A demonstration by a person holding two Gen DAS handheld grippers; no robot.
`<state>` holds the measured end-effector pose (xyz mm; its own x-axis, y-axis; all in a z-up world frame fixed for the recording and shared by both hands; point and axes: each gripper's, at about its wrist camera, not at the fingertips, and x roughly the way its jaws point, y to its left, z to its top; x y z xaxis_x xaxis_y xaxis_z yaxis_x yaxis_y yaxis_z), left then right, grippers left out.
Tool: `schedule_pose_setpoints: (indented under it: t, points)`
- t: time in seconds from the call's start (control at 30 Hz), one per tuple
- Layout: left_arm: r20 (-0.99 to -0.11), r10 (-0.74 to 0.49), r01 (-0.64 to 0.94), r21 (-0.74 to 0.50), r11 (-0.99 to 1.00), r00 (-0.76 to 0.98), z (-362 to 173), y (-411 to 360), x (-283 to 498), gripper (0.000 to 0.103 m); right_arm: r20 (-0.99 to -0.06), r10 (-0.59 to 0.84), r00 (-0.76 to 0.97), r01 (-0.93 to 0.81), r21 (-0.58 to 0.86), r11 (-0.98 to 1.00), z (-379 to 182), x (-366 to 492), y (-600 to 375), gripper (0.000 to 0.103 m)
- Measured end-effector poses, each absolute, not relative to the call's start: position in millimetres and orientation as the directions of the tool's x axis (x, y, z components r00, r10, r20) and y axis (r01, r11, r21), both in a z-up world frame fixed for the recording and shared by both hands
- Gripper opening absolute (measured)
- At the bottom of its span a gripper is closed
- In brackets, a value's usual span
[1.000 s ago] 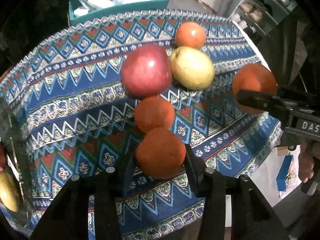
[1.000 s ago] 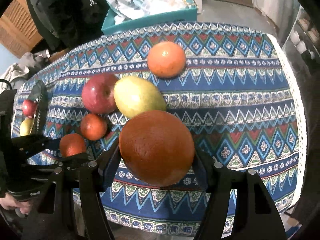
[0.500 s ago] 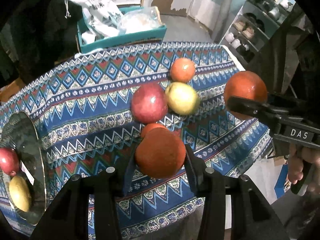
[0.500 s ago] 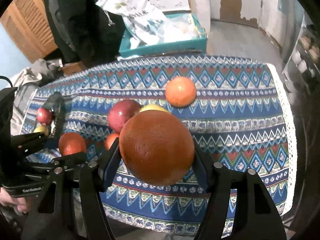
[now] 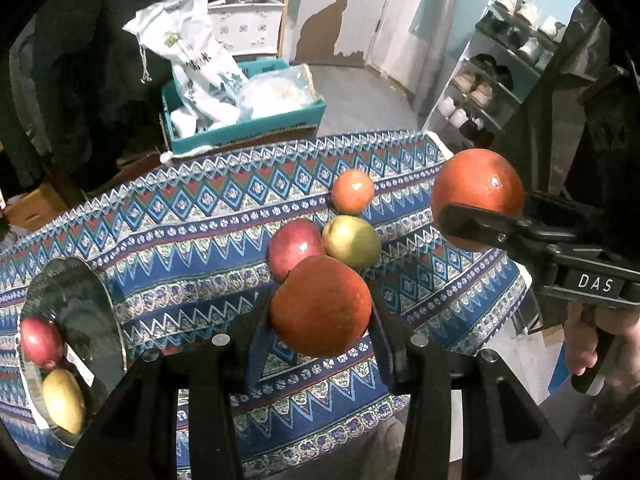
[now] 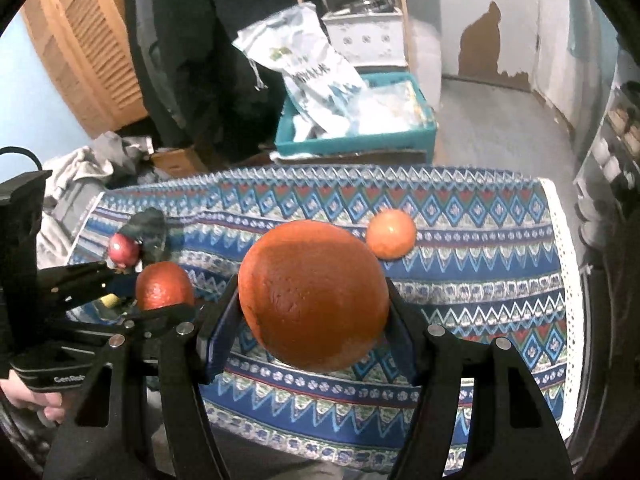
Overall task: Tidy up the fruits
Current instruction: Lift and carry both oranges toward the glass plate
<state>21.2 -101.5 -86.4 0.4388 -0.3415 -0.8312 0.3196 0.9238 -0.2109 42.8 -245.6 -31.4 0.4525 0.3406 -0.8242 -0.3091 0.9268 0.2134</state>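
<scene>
The left tongs [image 5: 322, 312] pinched a small orange [image 5: 320, 306] across its widest part, and the right tongs [image 6: 314, 308] pinched a larger orange [image 6: 312, 294] the same way; both fruits hung in the air above the near edge of the bench [image 5: 192, 248], clear of its patterned cloth.

Judging by their look, the oranges would be firm, fairly heavy for their size and round enough to roll. The pebbled peel should give the pads some bite, but a grip set above or below the middle would likely squeeze the fruit out. Taking hold across the middle, as here, seemed the safest choice, with only moderate pressure so the peel would not bruise.

The left wrist view showed what the right could not: a red apple [image 5: 294, 246] and a yellow-green pear [image 5: 352, 242] touching one another mid-bench, a small tangerine [image 5: 352, 192] just behind them towards the far edge, and a glass plate [image 5: 100, 296] at the left edge holding a second red apple [image 5: 40, 340] and a yellow fruit [image 5: 64, 400]. In the right wrist view the larger orange hid the mid-bench pair, and the plate was only a sliver past the left tongs. That view alone showed the bench's right edge with its white lace trim [image 6: 566, 280].
</scene>
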Motion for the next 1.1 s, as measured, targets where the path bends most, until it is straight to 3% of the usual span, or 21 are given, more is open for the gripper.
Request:
schedule_pose_setpoints:
  t: [0.53,1.1]
  points:
    - [-0.776,-0.34,0.284,-0.215,0.934,0.532,-49,-60,15,0.046,-0.784,0.409,0.466,-0.392,0.231,0.89,-3,49,-199,0.066]
    - [-0.766,-0.303,0.182,-0.242,0.953,0.567,-44,0,10,0.046,-0.769,0.474,0.429,-0.476,0.253,0.842,9,60,-132,0.066]
